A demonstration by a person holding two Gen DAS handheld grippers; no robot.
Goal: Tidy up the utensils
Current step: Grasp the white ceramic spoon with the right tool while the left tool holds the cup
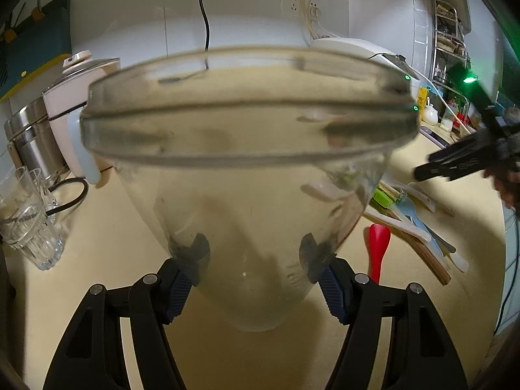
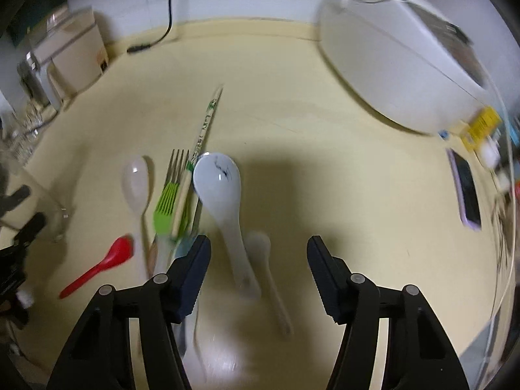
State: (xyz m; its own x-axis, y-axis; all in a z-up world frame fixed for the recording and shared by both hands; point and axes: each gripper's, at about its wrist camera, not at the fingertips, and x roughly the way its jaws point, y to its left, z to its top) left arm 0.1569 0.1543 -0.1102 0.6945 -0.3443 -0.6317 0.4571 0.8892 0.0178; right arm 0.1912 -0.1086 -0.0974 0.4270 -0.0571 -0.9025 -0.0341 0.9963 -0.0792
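Your glass cup blurred at its rim and hid the tabletop behind it. The white spoon handles smeared; the phone was too blurred to read.

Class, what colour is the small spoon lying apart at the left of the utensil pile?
Red; the small spoon shows best in the right wrist view.

Cream countertop meets a white wall (socket mounted there).

spoon white, black marks | small spoon red, at 8 o'clock | brush lime green | chopsticks tan, green print | counter cream | phone black, lilac-edged at 3 o'clock
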